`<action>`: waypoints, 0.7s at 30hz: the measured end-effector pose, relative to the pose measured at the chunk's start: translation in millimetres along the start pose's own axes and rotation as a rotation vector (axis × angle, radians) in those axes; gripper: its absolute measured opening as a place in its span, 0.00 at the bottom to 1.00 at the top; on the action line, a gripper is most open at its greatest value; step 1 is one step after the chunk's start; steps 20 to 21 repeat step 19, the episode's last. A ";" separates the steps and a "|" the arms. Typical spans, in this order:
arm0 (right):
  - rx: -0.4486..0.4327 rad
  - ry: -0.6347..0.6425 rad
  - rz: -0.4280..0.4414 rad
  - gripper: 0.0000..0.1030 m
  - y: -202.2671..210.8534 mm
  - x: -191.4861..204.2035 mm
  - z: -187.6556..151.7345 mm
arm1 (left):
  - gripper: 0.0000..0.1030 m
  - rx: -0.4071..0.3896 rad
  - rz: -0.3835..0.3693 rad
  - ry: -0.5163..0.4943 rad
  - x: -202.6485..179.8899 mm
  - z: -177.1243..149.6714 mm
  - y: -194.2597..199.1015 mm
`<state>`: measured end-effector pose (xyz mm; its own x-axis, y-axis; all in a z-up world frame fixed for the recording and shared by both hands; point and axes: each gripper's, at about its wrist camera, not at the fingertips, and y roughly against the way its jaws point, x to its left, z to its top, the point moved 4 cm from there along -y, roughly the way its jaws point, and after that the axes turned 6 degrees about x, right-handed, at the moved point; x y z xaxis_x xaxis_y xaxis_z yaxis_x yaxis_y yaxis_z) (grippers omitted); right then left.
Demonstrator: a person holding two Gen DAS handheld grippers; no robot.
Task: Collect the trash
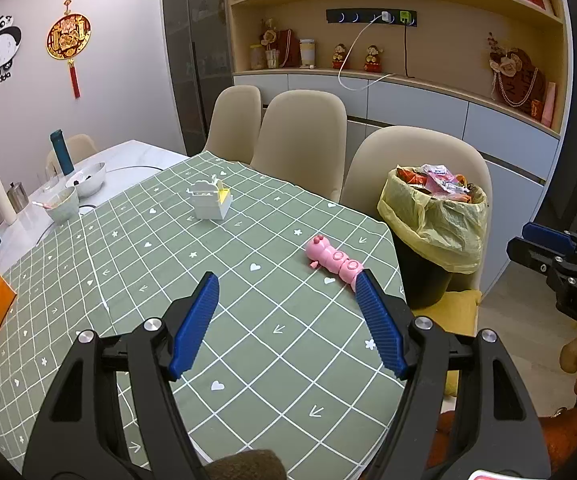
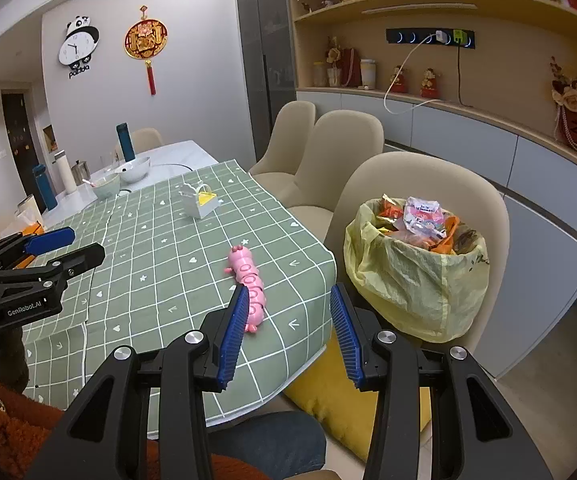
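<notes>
Left wrist view: a bench (image 1: 88, 280) under a green checked cloth is seen, with chairs (image 1: 300, 140) behind. Both hand-held grippers, left (image 1: 286, 280) and right (image 2: 288, 294), are held open, empty. Wrappers (image 2: 420, 220) are heaped in the bin (image 2: 416, 280) beside it.

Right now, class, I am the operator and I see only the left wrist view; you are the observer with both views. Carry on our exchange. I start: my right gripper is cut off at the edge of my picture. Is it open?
Observer: Yes. The right gripper is open, with nothing between its fingers.
Operator: My own finger hides the pink toy's near end. Does it hang off the table?
Observer: No. The pink toy lies wholly on the tablecloth, short of the edge.
Operator: Is there any marking on my left gripper?
Observer: The left gripper has GenRobot.AI printed on its body.
</notes>
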<state>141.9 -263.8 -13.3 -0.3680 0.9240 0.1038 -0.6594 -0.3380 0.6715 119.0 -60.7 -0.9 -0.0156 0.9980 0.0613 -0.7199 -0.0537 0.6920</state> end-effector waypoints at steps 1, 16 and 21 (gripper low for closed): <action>0.004 -0.002 0.001 0.39 -1.1 -0.3 -0.5 | 0.65 0.001 -0.001 0.001 -0.2 -0.2 -0.6; 0.035 0.178 0.070 0.51 -54.4 38.4 28.5 | 0.65 0.116 0.130 0.141 72.7 -15.7 -38.8; 0.114 0.406 0.218 0.51 -112.8 106.2 41.0 | 0.65 0.247 0.252 0.388 186.0 -43.8 -70.4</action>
